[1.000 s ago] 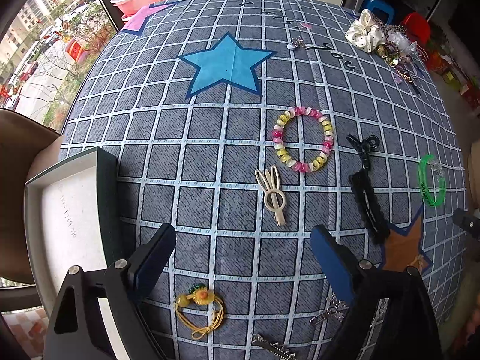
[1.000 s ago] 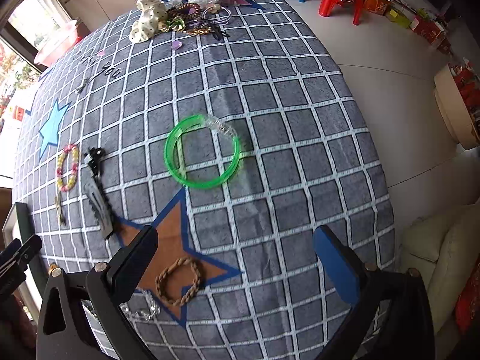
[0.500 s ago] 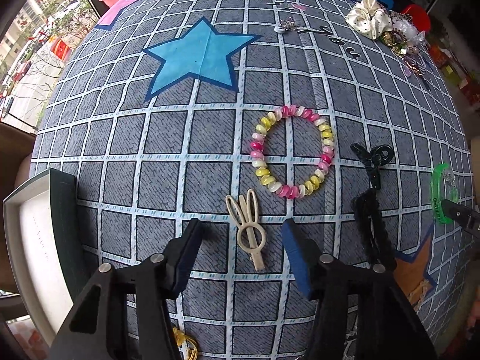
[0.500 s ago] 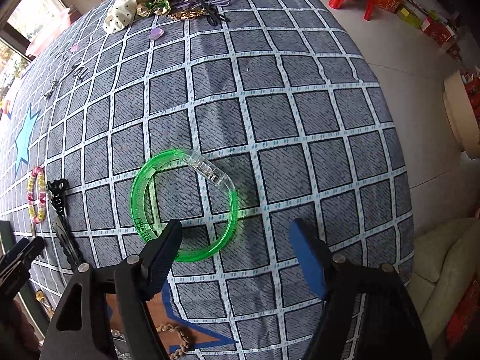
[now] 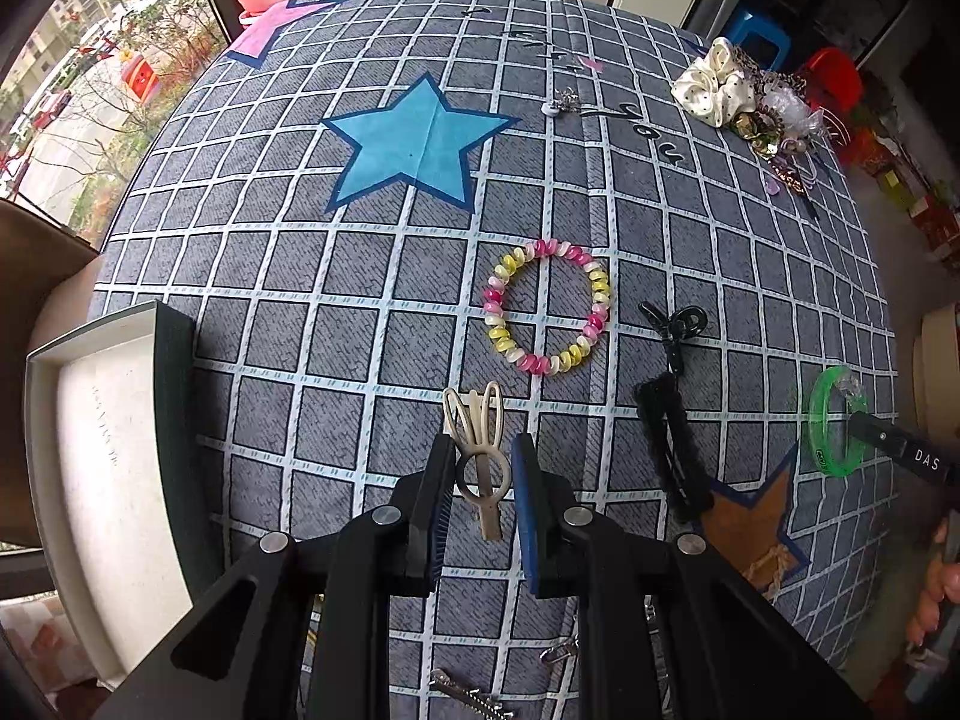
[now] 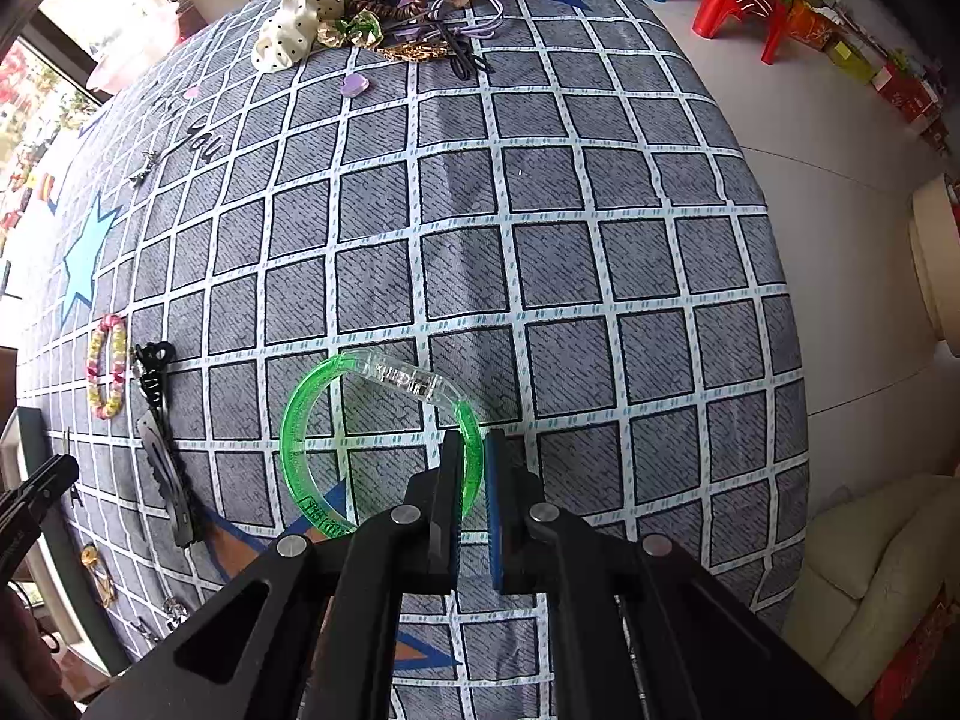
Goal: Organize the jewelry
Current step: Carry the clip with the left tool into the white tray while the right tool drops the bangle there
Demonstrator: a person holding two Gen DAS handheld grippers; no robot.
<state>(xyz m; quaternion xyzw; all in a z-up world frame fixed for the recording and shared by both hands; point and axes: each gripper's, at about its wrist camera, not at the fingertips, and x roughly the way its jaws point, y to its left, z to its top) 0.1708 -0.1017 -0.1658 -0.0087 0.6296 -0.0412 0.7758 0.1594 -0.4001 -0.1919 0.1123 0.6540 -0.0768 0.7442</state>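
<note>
Left wrist view: the left gripper (image 5: 483, 471), its jaws having just been closing, clamps the cream rabbit-ear hair clip (image 5: 478, 456) by its ring, over the grid-patterned tablecloth (image 5: 360, 330). A beaded bracelet (image 5: 547, 306) lies just beyond; an open box (image 5: 102, 468) sits at the left table edge.
Right wrist view: the right gripper (image 6: 474, 474), jaws just closed together, pinches the rim of the green bangle (image 6: 372, 444) lying on the cloth; a black hair clip (image 6: 159, 438) lies well to its left
</note>
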